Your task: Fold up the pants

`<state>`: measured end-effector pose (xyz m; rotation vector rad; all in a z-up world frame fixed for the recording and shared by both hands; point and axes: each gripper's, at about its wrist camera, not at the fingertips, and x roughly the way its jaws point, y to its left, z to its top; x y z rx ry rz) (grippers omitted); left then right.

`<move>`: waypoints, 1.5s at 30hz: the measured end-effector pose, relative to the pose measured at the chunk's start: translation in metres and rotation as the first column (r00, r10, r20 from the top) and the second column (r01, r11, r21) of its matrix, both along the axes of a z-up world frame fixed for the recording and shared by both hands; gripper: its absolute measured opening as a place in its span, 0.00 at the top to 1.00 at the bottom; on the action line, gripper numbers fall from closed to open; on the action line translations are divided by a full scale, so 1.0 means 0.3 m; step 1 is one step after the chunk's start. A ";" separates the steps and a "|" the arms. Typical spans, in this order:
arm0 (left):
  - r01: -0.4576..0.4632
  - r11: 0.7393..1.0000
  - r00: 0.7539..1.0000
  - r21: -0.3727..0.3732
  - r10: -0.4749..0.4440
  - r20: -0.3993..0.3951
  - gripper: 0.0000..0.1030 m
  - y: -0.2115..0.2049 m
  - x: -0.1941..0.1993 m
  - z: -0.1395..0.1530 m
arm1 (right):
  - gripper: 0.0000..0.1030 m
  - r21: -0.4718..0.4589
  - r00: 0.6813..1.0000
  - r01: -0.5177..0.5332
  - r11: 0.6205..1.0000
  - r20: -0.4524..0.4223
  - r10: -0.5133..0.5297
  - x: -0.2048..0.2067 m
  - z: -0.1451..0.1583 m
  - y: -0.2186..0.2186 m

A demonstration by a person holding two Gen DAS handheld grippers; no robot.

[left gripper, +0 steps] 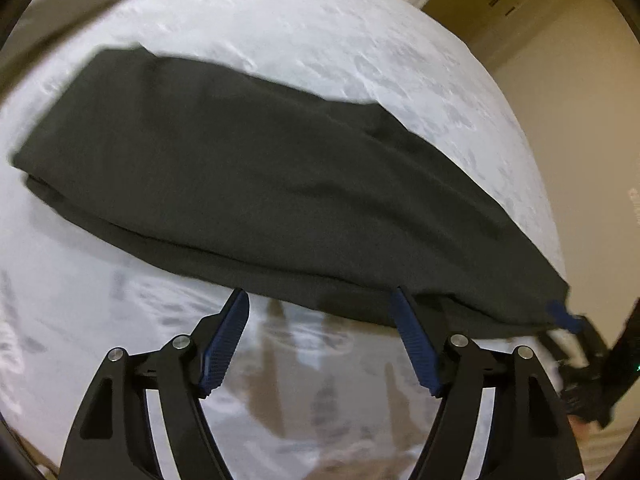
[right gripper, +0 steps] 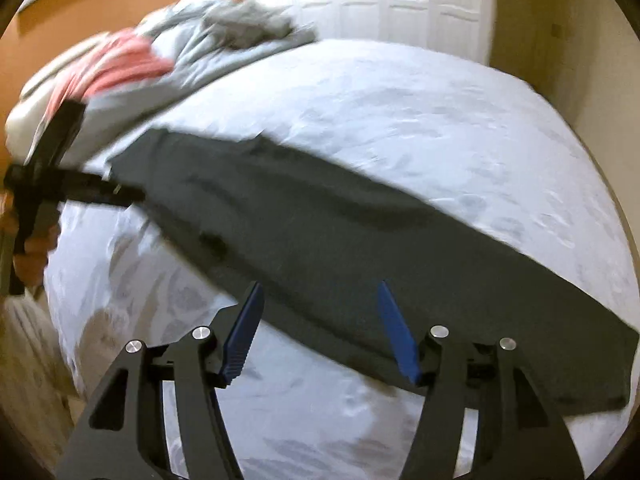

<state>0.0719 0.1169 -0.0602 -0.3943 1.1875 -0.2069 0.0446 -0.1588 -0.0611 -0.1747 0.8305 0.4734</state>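
Dark grey pants lie folded lengthwise in a long strip on a pale bed. My left gripper is open and empty, just above the strip's near edge. In the right wrist view the pants run from upper left to lower right. My right gripper is open and empty over their near edge. The right gripper also shows in the left wrist view at the strip's right end. The left gripper shows in the right wrist view at the strip's left end.
A heap of grey and pink clothes lies at the bed's far left corner. White closet doors stand behind the bed. Beige floor lies to the right of the bed.
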 end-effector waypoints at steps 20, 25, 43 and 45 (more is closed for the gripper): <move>-0.112 0.980 0.991 0.165 0.097 0.097 0.29 0.066 0.004 0.087 | 0.94 -0.109 0.981 -0.161 0.981 -0.125 0.147 0.068 -0.114 0.192; -0.168 0.975 0.984 0.144 0.157 0.081 0.29 0.137 -0.002 0.087 | 0.48 -0.041 0.983 -0.181 0.983 0.007 0.182 0.025 -0.019 0.267; -0.054 0.997 0.999 -0.057 0.054 0.007 0.29 0.100 0.012 0.011 | 0.47 0.001 0.982 -0.187 0.982 -0.041 0.186 0.061 -0.106 0.399; -0.032 0.999 0.999 -0.040 0.032 0.011 0.29 0.057 0.018 0.009 | 0.45 -0.005 0.982 -0.184 0.983 -0.034 0.183 0.054 -0.100 0.408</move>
